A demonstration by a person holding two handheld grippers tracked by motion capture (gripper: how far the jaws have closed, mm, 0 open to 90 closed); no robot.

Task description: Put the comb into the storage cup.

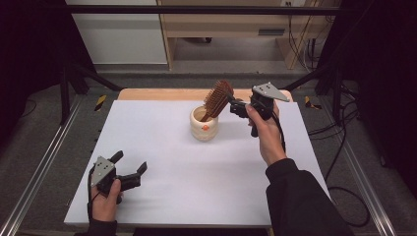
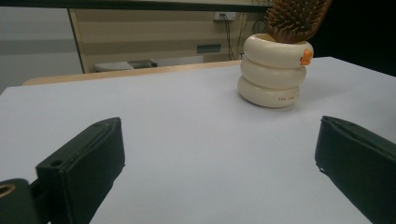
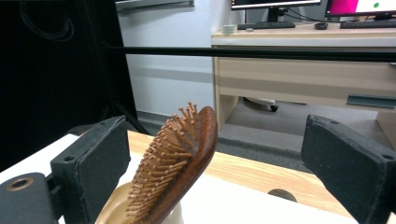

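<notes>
A cream ringed cup [image 1: 204, 129] with a small orange mark stands on the white table top [image 1: 196, 187], right of centre toward the back. A brown wooden hairbrush [image 1: 218, 98] stands handle-down in it, its bristled head leaning up and to the right. My right gripper [image 1: 236, 105] hovers just right of the brush head, open. In the right gripper view the hairbrush [image 3: 182, 163] rises from the cup [image 3: 116, 210] between the wide-apart jaws of that gripper [image 3: 215, 135], touching neither. My left gripper [image 1: 131, 161] rests open at the near left, empty. The left gripper [image 2: 217, 140] faces the cup [image 2: 273, 77] and hairbrush [image 2: 294, 18].
A strip of wooden table edge [image 1: 162, 93] shows behind the white top. Metal rails [image 1: 44, 162] run along both sides. Beyond stand a wooden desk [image 1: 231, 24] and cables [image 1: 305, 49] on the floor. Bare white surface lies between the cup and the left gripper.
</notes>
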